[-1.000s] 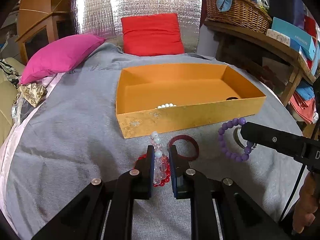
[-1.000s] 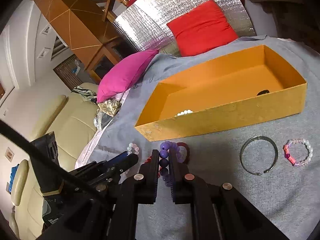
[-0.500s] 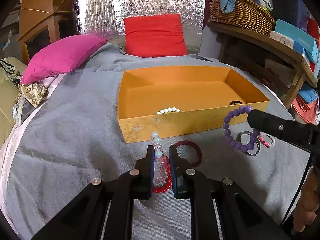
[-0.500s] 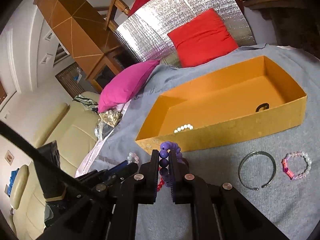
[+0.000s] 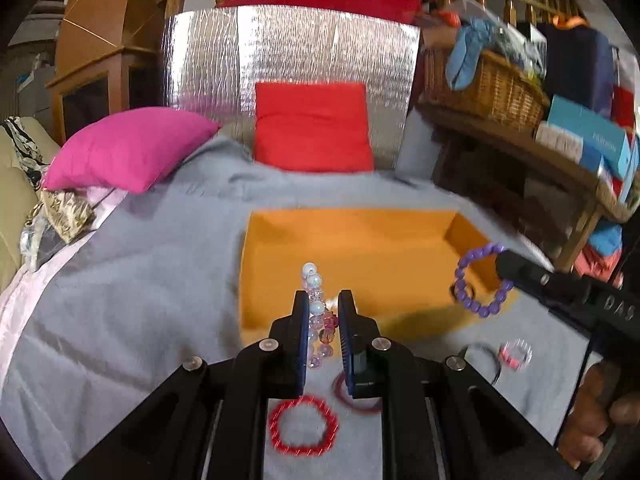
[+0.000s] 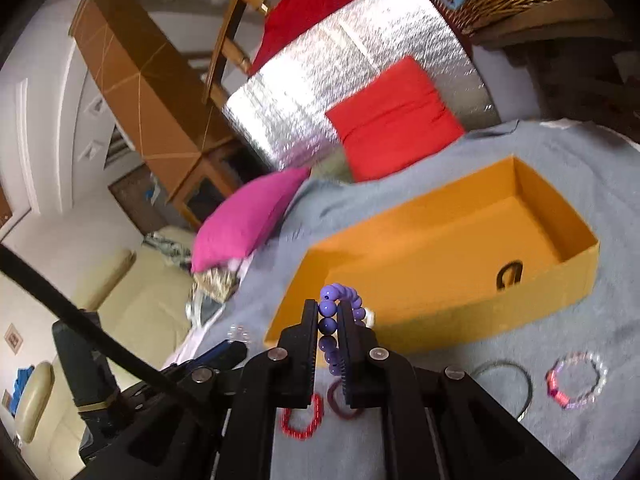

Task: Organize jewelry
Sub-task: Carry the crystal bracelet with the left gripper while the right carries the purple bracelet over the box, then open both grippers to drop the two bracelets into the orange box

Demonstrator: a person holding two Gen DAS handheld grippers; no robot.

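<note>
Now two bracelets are hanging over the orange box.

Biggest, the orange box [image 5: 360, 256] is lying open on the grey blanket [image 5: 140, 280], its long side running left to right in the left view, with a small dark ring [image 6: 509, 274] inside. Next, the left gripper [image 5: 323, 316] is squeezing a bracelet of clear and pink beads [image 5: 316, 312] with its fingers close together, and the loop is standing up tall above the box's front wall. Then the right gripper [image 6: 327, 324] is pinching a purple bead bracelet [image 6: 338, 300] tight, hanging over the box. Smaller, a red bead ring [image 5: 302, 426], a dark red band [image 5: 356, 398], a thin metal bangle [image 6: 506, 386] and a pink bracelet [image 6: 576, 380] are lying on the blanket.
</note>
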